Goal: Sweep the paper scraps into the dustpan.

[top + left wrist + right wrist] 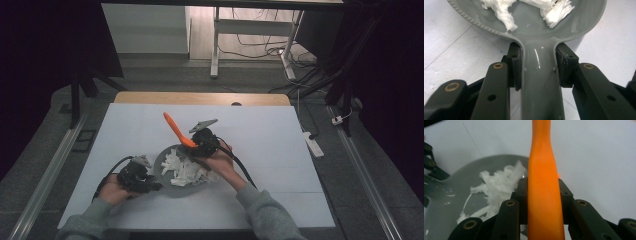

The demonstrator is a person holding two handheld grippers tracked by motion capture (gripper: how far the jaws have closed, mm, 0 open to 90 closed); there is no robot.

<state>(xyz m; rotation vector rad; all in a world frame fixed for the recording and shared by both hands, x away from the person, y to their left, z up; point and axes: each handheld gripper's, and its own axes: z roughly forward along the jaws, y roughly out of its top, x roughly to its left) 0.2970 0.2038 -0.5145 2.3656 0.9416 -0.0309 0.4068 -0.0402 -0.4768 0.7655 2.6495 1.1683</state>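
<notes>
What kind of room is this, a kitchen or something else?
Probably a lab or workshop, not a kitchen. The white table stands between metal rails, cables trail across the floor beyond it, and a power strip lies beside it.

A recording lab: a white-topped table (260, 145) stands between dark curtains on grey carpet, flanked by metal floor rails (47, 172). Black rig struts (345, 75) rise beside it, cables (260, 47) trail across the floor, and a power strip (315, 144) lies nearby.
</notes>
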